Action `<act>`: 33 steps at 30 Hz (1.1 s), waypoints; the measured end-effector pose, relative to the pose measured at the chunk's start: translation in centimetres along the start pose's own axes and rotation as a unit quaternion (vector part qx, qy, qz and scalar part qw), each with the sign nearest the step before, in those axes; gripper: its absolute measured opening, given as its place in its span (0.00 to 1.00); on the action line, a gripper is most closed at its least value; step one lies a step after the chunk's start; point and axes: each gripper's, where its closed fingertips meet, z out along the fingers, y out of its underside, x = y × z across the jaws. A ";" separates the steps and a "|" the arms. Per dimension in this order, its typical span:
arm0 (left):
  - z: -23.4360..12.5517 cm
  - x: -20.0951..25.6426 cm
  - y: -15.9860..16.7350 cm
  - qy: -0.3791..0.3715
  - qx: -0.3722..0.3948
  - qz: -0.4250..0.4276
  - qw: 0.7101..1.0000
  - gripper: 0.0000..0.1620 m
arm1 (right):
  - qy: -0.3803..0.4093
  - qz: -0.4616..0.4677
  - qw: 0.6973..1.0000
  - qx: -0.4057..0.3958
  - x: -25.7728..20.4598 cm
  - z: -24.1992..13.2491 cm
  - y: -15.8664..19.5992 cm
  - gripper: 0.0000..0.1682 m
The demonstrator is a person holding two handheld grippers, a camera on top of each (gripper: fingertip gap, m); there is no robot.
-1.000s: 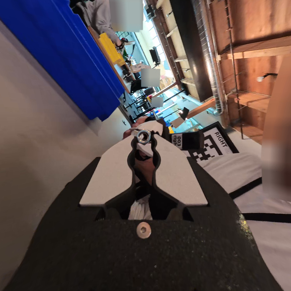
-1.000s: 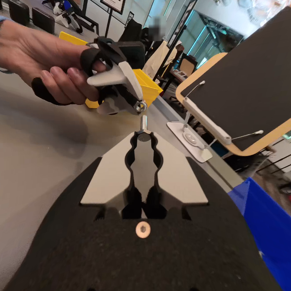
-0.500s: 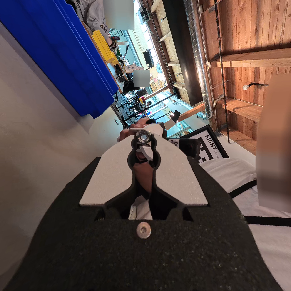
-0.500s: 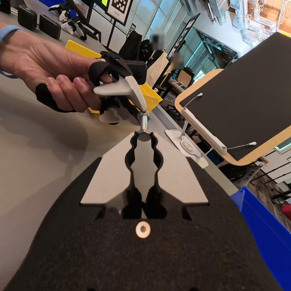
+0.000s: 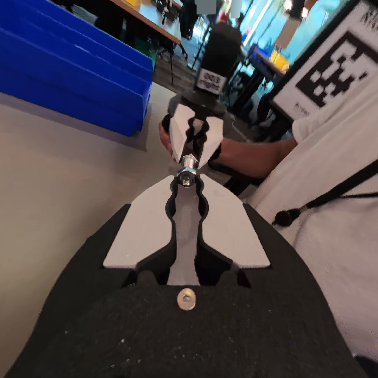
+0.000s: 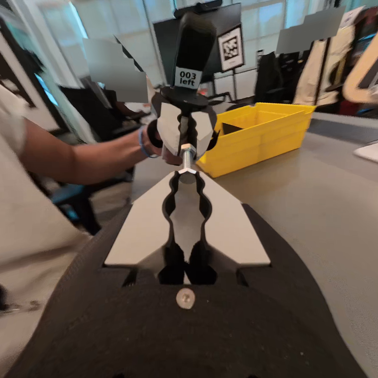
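My left gripper (image 5: pixel 186 181) is shut on a silver hex nut (image 5: pixel 185 173). My right gripper (image 6: pixel 186 177) is shut on the hex head of a silver bolt (image 6: pixel 187 160). The two grippers face each other tip to tip above the table. The nut (image 6: pixel 187 147) sits on the far end of the bolt's thread, inside the left gripper (image 6: pixel 187 153) as the right wrist view shows it. In the left wrist view the bolt (image 5: pixel 188 163) runs from the nut to the right gripper (image 5: pixel 189 162). How far the nut is threaded on I cannot tell.
A blue bin (image 5: pixel 71 71) stands on the grey table (image 5: pixel 61 184) at the left. A yellow bin (image 6: pixel 266 135) stands behind the left gripper. The person's forearms (image 6: pixel 81 159) and white shirt (image 5: pixel 327 204) are close by. A black-and-white marker board (image 5: pixel 337 67) stands behind. Left and right tips are no more than a few centimetres apart.
The nut was apart from the bolt's tip, then met it, and now sits on the thread. Both grippers have swung round to face each other straight on.
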 end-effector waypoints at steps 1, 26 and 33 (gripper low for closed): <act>-0.1 0.5 -0.2 -0.001 -0.012 0.031 0.999 0.10 | -0.029 0.040 0.999 0.013 -0.5 0.0 -0.3 0.10; -0.4 4.6 -4.0 -0.021 -0.208 0.573 0.792 0.11 | -0.347 0.420 0.823 0.157 -4.1 -0.5 -4.0 0.10; -0.3 3.5 -4.4 -0.057 -0.228 0.554 0.799 0.19 | -0.359 0.422 0.816 0.166 -4.2 -0.9 -4.2 0.10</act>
